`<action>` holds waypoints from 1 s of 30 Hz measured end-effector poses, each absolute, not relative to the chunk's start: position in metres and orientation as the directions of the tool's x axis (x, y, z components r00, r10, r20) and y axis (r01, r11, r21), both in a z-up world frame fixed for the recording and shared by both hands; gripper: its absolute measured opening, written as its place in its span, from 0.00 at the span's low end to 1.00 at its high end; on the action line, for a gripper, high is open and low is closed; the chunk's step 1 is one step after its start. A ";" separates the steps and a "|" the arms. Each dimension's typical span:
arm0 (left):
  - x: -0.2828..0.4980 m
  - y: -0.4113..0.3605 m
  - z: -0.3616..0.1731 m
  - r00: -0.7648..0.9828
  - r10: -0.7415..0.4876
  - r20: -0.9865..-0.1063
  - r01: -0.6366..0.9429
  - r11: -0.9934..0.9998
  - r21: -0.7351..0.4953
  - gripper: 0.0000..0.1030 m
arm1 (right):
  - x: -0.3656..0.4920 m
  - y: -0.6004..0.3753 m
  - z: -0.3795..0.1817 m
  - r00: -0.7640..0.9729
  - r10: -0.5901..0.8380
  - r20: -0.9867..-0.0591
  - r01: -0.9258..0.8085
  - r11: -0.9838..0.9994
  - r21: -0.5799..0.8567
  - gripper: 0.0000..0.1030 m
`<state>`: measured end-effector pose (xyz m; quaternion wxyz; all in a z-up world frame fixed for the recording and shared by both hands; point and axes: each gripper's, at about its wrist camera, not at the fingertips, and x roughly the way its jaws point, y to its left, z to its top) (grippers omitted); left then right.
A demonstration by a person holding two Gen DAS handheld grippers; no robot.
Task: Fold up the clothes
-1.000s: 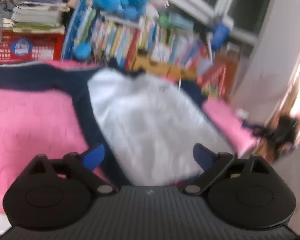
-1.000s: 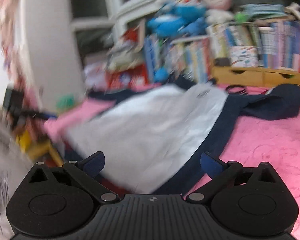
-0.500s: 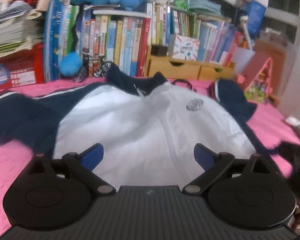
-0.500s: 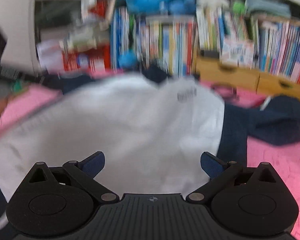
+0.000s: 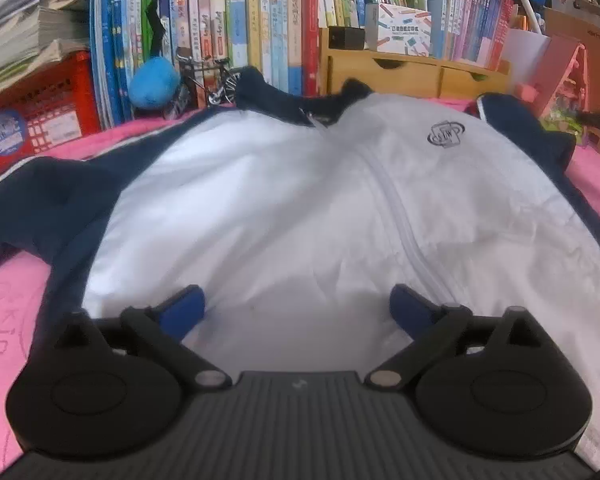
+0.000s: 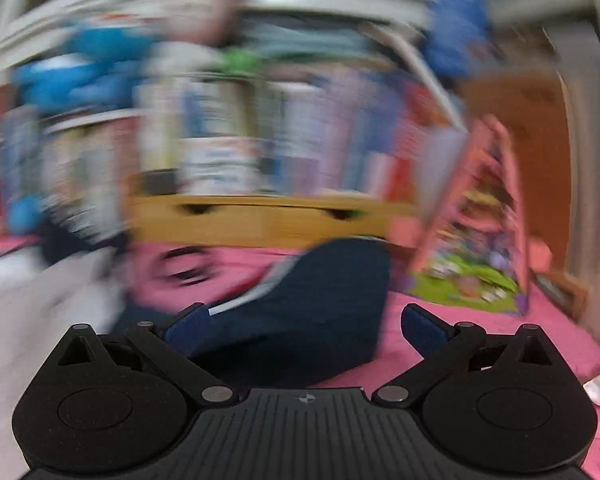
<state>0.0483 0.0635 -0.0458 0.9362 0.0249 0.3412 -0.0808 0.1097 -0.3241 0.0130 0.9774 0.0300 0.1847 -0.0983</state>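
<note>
Left wrist: left gripper (image 5: 296,308) jaws wide, empty, over jacket (image 5: 300,208) hem.
Jacket: flat on pink bed cover (image 5: 8,304), center frame.
Right wrist: blurred; right gripper (image 6: 306,322) jaws wide, navy sleeve (image 6: 320,304) between.

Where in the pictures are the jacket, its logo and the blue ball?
jacket (image 5: 284,208): left wrist view, on the white front panel.
logo (image 5: 445,135): left wrist view, on the middle of the dark chest print.
blue ball (image 5: 154,83): left wrist view, on its fuzzy middle.
</note>
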 end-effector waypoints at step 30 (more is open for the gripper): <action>0.050 0.063 -0.047 0.752 -0.138 -0.645 0.170 0.985 -0.013 1.00 | 0.081 -0.079 0.013 0.771 0.393 -0.502 -0.579 0.761 -0.294 0.08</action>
